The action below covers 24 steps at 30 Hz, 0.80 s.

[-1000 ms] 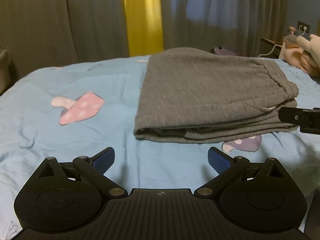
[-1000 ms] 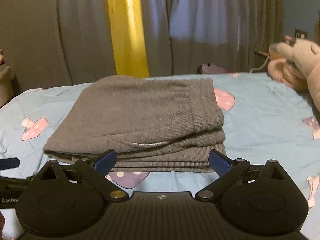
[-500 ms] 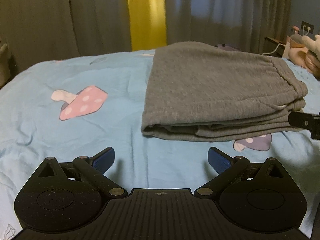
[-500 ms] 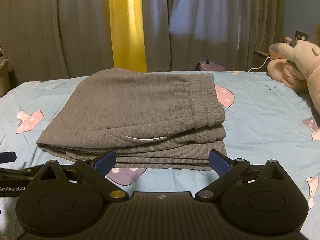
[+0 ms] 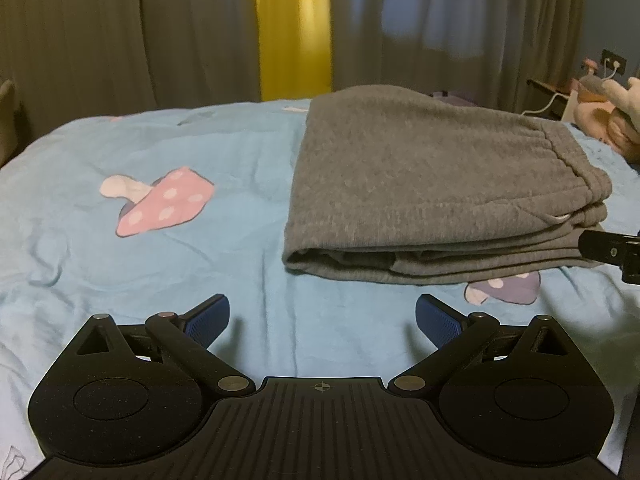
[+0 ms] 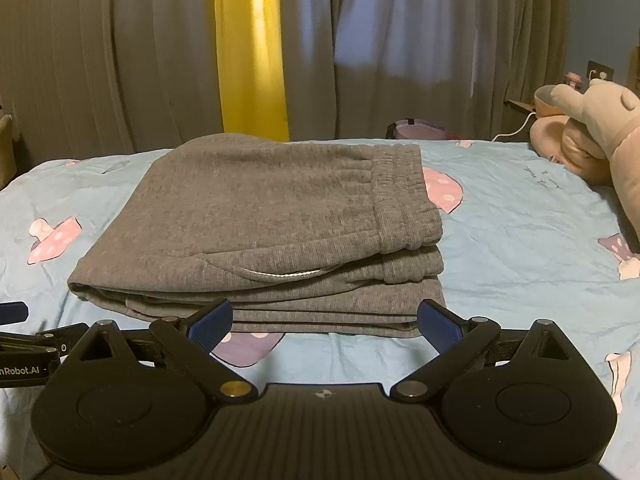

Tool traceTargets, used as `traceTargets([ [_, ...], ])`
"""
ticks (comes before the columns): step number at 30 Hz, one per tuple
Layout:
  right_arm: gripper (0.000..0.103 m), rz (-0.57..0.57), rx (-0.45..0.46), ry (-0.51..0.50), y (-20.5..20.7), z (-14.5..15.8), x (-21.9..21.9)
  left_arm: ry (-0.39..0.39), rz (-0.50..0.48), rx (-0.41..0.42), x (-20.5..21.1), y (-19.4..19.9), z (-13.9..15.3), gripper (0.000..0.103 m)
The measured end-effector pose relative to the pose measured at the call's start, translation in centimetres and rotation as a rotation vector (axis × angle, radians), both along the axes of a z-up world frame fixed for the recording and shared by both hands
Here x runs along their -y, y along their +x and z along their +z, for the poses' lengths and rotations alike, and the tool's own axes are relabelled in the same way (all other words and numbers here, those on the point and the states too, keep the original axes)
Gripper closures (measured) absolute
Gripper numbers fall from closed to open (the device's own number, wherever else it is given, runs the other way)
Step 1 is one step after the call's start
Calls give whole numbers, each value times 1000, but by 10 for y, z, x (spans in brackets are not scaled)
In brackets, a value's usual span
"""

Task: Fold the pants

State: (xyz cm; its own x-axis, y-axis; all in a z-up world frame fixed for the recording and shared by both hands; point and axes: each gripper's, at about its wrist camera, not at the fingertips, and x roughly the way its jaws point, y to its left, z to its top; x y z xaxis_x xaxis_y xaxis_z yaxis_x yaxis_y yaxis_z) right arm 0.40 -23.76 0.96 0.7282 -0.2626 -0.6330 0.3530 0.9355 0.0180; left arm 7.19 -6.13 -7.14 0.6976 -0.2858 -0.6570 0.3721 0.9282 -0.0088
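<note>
Bare bedsheet [image 5: 240, 216] lies open left of the folded pants [image 5: 420, 184]; plush toy [image 6: 600, 128] crowds right.

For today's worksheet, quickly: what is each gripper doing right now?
Left gripper: open, holding nothing.
Right gripper: open, holding nothing, just short of the folded grey pants.

Left gripper [image 5: 322, 318]: level, low, jaws spread wide, blue pads [image 5: 208, 320] empty. Right gripper [image 6: 325, 324]: level, low, jaws spread wide, nothing held between pads [image 6: 438, 326].

White lettering, cut off at the frame edge, reads "nRobot.AI" on the left gripper [image 6: 24, 370] body. Handwriting on the bedsheet [image 6: 520, 232] is too small to read.
</note>
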Motion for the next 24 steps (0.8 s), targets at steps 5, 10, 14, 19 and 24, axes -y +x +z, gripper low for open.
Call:
traceTargets([
  [5, 4, -4, -5, 1, 1, -1, 1, -5, -3, 3, 0, 0, 1, 1],
  [10, 4, -5, -6, 2, 1, -1, 1, -16, 3, -4, -2, 1, 1, 1],
  [14, 4, -6, -6, 3, 1, -1, 1, -21, 8, -2, -3, 1, 1, 1],
  [19, 4, -7, -5, 3, 0, -1, 2, -18, 6, -3, -2, 1, 1, 1],
  [24, 4, -14, -4, 7, 0, 0, 3, -15, 4, -2, -2, 1, 1, 1],
])
